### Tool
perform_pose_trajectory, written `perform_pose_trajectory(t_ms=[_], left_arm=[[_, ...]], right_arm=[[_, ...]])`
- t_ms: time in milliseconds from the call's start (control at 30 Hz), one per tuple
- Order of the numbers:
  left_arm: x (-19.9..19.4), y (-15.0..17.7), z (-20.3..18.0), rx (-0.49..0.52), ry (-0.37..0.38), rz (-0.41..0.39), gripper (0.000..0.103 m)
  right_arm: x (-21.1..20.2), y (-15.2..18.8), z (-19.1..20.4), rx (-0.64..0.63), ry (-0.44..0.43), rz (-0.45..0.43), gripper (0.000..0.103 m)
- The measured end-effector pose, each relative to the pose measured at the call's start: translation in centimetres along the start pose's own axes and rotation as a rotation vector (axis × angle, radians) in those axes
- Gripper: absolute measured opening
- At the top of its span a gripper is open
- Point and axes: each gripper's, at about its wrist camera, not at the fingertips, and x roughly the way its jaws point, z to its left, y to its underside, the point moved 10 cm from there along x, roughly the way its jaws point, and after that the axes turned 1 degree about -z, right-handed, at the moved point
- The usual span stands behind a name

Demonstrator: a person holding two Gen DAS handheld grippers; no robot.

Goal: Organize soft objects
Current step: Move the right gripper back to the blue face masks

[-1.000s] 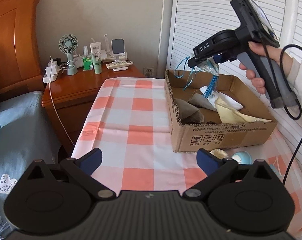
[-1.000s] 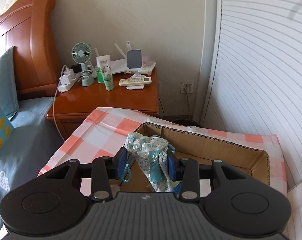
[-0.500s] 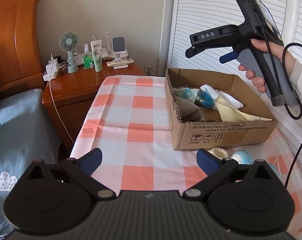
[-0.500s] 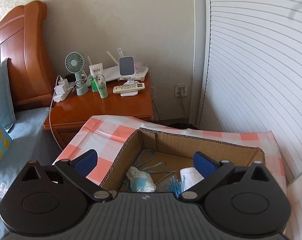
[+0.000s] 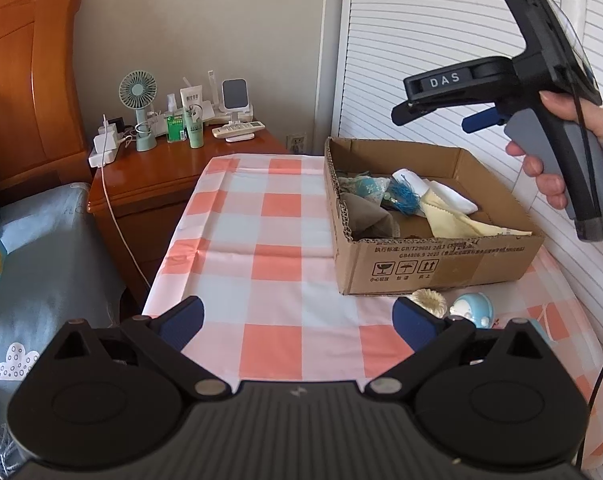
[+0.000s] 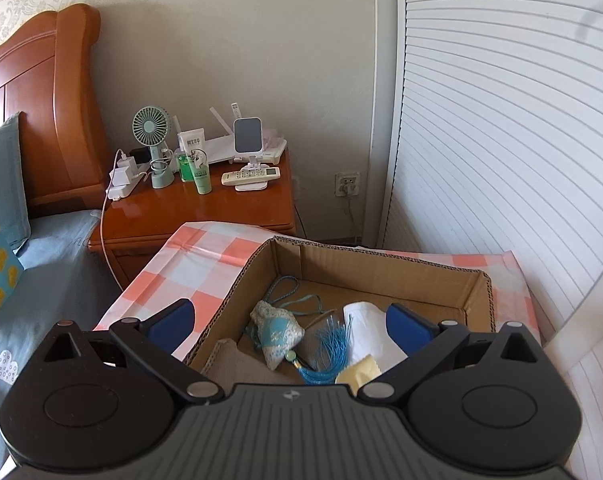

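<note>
Far left sat the bed [image 5: 41, 248], then the nightstand [image 5: 149, 176] with the small fan [image 5: 138, 110] and remote [image 5: 238, 129]; none of it was task stuff. Your left gripper [image 5: 297, 322] hung low over the near edge of the checkered desk [image 5: 261, 248], jaws wide, holding nothing. Further right, the cardboard box [image 5: 433, 266] sat on the desk, already loaded: grey cloth [image 5: 363, 216] at its near-left corner, the sachet [image 6: 277, 334] with its blue tassel [image 6: 327, 354] in the middle, white cloth [image 6: 367, 328] and yellow cloth [image 5: 449, 220] toward the right. Your right gripper [image 6: 287, 320] was above the box, clear of everything in it, jaws wide and empty. So I'd say most of the sorting was done.

What was left, judging from the left wrist view: a cream fluffy ring [image 5: 429, 300], probably a scrunchie, and a light blue round toy [image 5: 473, 308] lay on the desk just beside the box's near wall, outside it. Something pale blue showed past the toy, partly hidden by your left gripper, can't tell what. Those looked like the remaining picks. The left gripper was nearer to them. Both are small and squashy, so you'd have wanted a centred pinch; the round toy could roll away.
</note>
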Motion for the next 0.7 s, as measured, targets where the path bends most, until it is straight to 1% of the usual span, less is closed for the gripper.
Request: perform_pose_trajectory(t_ms=[100, 267, 433, 533, 700], left_arm=[[-0.3, -0.1, -0.1, 0.003, 0.004, -0.007, 0.100], [-0.5, 0.1, -0.2, 0.009, 0.005, -0.011, 0.100], [-0.2, 0.3, -0.2, 0.007, 0.007, -0.001, 0.100], [-0.1, 0.5, -0.3, 0.010, 0.010, 0.008, 0.100], [0.2, 0.8, -0.7, 0.017, 0.019, 0.017, 0.100]], right_arm=[[-1.4, 1.0, 0.1, -0.017, 0.016, -0.006, 0.103], [-3.4, 3.2, 0.2, -0.030, 0.017, -0.008, 0.103], [-5.3, 6.9, 0.3, -0.033, 0.002, 0.000, 0.103], [-6.3, 9.9, 0.6, -0.034, -0.016, 0.019, 0.103], [-7.6, 14.5, 1.5, -0.080, 0.002, 0.054, 0.103]])
